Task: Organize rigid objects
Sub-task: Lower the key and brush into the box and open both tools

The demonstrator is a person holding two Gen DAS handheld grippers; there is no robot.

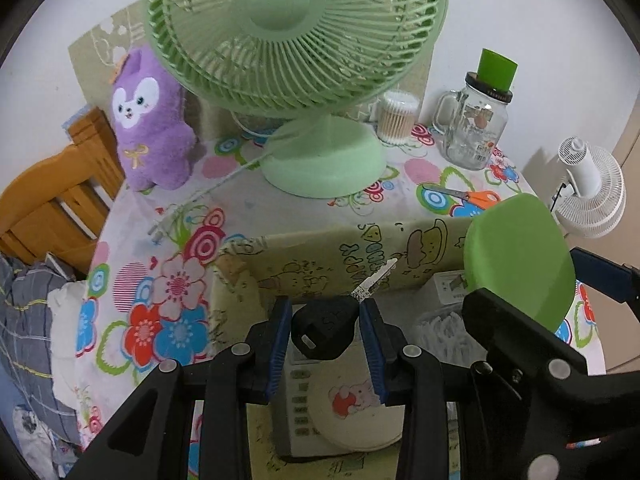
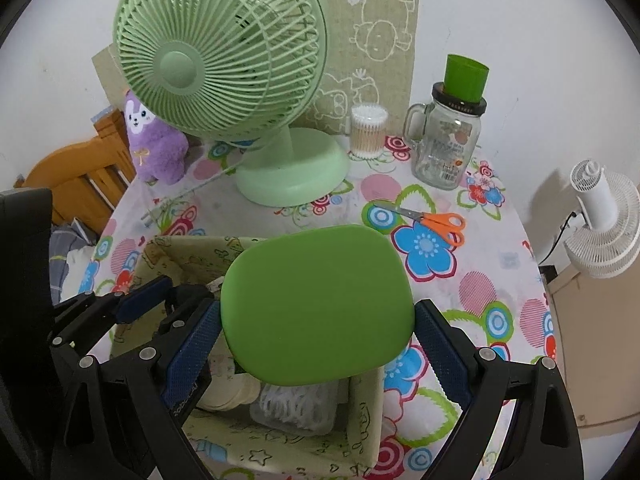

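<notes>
A fabric box [image 2: 362, 408] printed with cartoons sits open on the flowered tablecloth [image 2: 496, 280]; inside lie a white remote [image 1: 298, 404], a round cream disc [image 1: 356, 412] with a red-and-white figure, a clear bag of white bits [image 2: 298, 402], and, at the far right corner, a small white carton [image 1: 446, 286]. Behind it stand a green fan [image 2: 224, 68], a purple plush [image 2: 156, 140], a tub of cotton swabs [image 2: 368, 130] and a glass jar [image 2: 442, 144] with a green cup [image 2: 466, 78] on its lid; orange scissors [image 2: 434, 220] lie flat between jar and box. The left gripper [image 1: 326, 330] is clamped on the black head of a key [image 1: 324, 332], whose blade points up and away over the box. Only the left wrist view shows this key clearly, along with the remote's buttons; in the right wrist view the key is mostly hidden. The right gripper [image 2: 318, 340] has its jaws spread wide and pressed against both edges of a flat green lid [image 2: 316, 304], held just above the box's right half. That view shows the lid's whole face, where the left view catches only its tilted edge. Both grippers point steeply downward, side by side, the left one's blue pads [image 2: 142, 300] visible beside the right.
</notes>
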